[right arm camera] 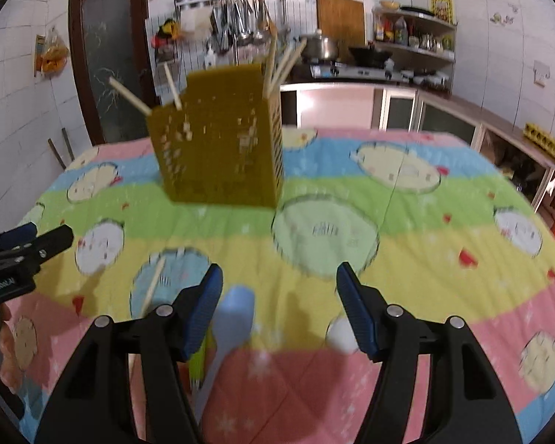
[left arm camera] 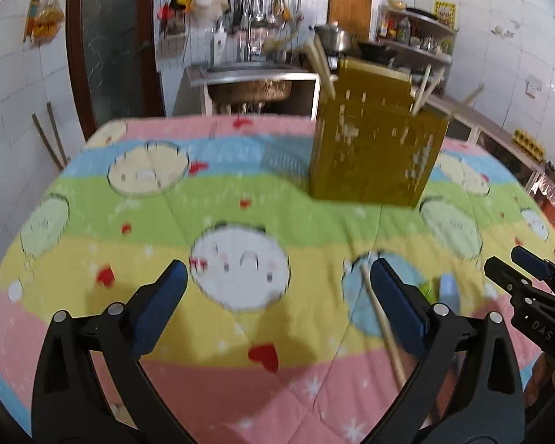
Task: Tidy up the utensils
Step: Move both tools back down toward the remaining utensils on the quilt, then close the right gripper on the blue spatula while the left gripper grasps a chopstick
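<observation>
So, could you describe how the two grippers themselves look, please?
Both are alike. The left gripper and the right gripper have black plastic arms with triangular cut-outs and round silver rivets. Each finger ends in a ribbed blue pad. White lettering marks the bodies, seen from the opposite camera. No cables or sleeves are visible.

Ahead of me, a striped cartoon-print cloth [right arm camera: 407, 229] covers the counter; beyond its far edge I see a steel sink [left arm camera: 249, 87], a wok [right arm camera: 370, 55] and a wooden door [right arm camera: 105, 55].
</observation>
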Demonstrator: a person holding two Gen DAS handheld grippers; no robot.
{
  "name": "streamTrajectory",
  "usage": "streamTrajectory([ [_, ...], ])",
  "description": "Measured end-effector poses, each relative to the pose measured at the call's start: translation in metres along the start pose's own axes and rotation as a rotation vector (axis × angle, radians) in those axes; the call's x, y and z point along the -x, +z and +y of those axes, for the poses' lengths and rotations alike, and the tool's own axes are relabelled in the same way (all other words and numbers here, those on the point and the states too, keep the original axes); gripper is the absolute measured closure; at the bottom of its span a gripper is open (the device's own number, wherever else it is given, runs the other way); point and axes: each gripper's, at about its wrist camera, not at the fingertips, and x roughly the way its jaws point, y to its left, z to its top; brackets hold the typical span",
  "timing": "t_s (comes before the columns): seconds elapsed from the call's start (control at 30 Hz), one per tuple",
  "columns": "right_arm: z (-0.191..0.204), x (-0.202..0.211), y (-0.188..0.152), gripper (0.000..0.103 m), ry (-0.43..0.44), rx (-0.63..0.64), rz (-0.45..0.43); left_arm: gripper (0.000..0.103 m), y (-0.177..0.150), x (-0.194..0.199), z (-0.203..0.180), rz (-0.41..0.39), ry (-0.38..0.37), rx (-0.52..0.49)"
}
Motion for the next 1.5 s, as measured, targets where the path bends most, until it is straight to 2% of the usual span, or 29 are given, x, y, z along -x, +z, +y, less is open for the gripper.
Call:
streamTrajectory([
  [0.23, 0.003, -0.015, -0.029, 0.040, -0.006, -0.021, 0.056, 0.007, -0.028, -0.022, -0.011, 0.052, 0.041, -0.026],
  [0.4, 0.002, -0.014, -0.031, 0.040, 0.007, -0.031, 0.055, 0.007, -0.037, -0.033, -0.019, 0.084, 0.053, -0.053],
  [0.57, 0.011, -0.018, -0.031, 0.041, 0.023, 0.001, 0.085, 0.007, -0.037, -0.036, -0.017, 0.100, 0.045, -0.035],
  [0.67, 0.017, -0.022, -0.033, 0.057, 0.020, 0.013, 0.130, 0.007, -0.038, -0.036, -0.017, 0.107, 0.041, -0.031],
  [0.87, 0.020, -0.021, -0.036, 0.066, 0.028, 0.002, 0.167, 0.007, -0.041, -0.033, -0.020, 0.117, 0.024, -0.025],
  [1.23, 0.024, -0.011, -0.041, 0.068, 0.066, -0.027, 0.167, 0.007, -0.047, -0.026, -0.030, 0.133, 0.002, -0.037],
  [1.5, 0.033, -0.030, -0.035, 0.068, 0.053, -0.018, 0.206, 0.007, -0.049, -0.028, -0.034, 0.146, -0.006, -0.039],
])
